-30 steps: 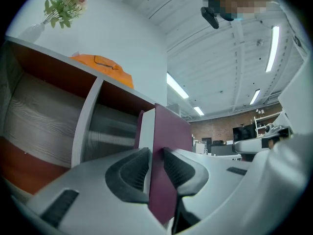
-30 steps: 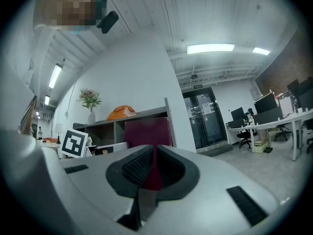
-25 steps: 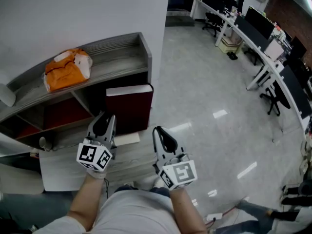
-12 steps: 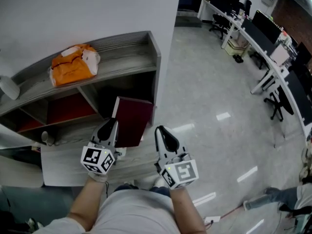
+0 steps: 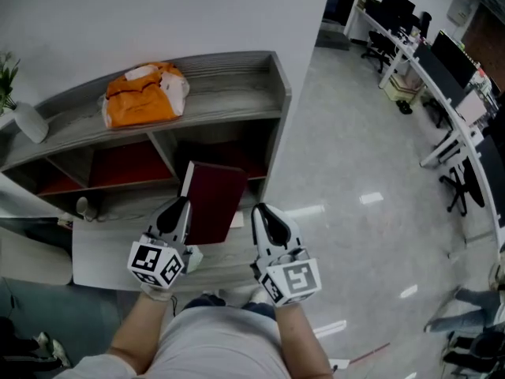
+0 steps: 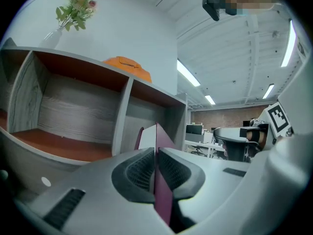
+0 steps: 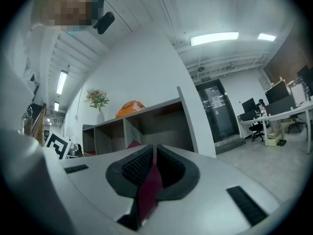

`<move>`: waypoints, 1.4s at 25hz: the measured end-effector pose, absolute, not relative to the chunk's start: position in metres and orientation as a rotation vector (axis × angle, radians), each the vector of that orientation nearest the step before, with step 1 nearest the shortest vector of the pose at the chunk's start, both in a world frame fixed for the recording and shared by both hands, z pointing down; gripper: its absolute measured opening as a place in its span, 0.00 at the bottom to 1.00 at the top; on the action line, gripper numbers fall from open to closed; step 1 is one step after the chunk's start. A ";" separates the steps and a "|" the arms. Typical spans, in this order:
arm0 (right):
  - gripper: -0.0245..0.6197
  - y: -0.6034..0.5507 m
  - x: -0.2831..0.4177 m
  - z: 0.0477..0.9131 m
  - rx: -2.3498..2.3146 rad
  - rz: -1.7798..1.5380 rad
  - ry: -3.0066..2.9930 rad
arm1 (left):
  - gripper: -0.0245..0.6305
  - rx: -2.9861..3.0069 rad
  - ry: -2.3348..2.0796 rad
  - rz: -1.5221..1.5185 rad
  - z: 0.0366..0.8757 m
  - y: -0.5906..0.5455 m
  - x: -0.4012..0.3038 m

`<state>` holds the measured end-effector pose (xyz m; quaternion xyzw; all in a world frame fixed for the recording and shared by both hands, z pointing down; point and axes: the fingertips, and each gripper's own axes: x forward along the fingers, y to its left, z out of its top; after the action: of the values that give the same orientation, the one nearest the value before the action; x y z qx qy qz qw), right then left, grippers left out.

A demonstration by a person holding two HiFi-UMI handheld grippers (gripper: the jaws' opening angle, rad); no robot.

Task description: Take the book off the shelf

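The dark red book (image 5: 215, 200) hangs in front of the grey shelf's (image 5: 237, 61) right compartment, out of it, with its cover facing up. My left gripper (image 5: 180, 209) holds its left edge, and my right gripper (image 5: 260, 212) holds its right edge. In the left gripper view the book's (image 6: 157, 133) thin edge runs between the ribbed pads of the left gripper (image 6: 156, 153), whose jaws have just been closing on it. In the right gripper view a red strip of the book (image 7: 148, 182) is pinched in the right gripper (image 7: 152, 153).
An orange bag (image 5: 142, 93) lies on the shelf top, and a vase with a plant (image 5: 24, 117) stands at its left end. A white board (image 5: 102, 255) lies below the shelf front. Glossy floor stretches to the right, with office desks (image 5: 442, 61) far right.
The book stood upright in the right compartment a second ago; it now tilts flat, pulled out towards me. Both grippers have drawn back from the shelf with it.
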<state>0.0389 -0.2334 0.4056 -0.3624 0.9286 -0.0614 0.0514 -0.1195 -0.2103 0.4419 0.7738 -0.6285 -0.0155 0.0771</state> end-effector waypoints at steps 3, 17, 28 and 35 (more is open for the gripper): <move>0.09 -0.233 0.026 0.404 -1.054 -0.187 2.843 | 0.09 2.287 -1.906 -0.043 0.441 -0.202 -0.129; 0.09 -0.228 -0.010 0.403 -0.913 -0.176 2.914 | 0.08 2.226 -1.957 -0.051 0.435 -0.183 -0.149; 0.09 -0.225 -0.012 0.402 -0.916 -0.139 2.923 | 0.07 2.212 -1.972 -0.046 0.435 -0.179 -0.152; 0.09 -0.222 -0.008 0.401 -0.942 -0.115 2.925 | 0.07 2.213 -1.972 -0.051 0.433 -0.177 -0.151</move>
<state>-0.0084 -0.2219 0.4014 -0.3063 0.9506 -0.0375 0.0334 -0.1506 -0.1775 0.4332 0.7435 -0.6626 -0.0173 0.0886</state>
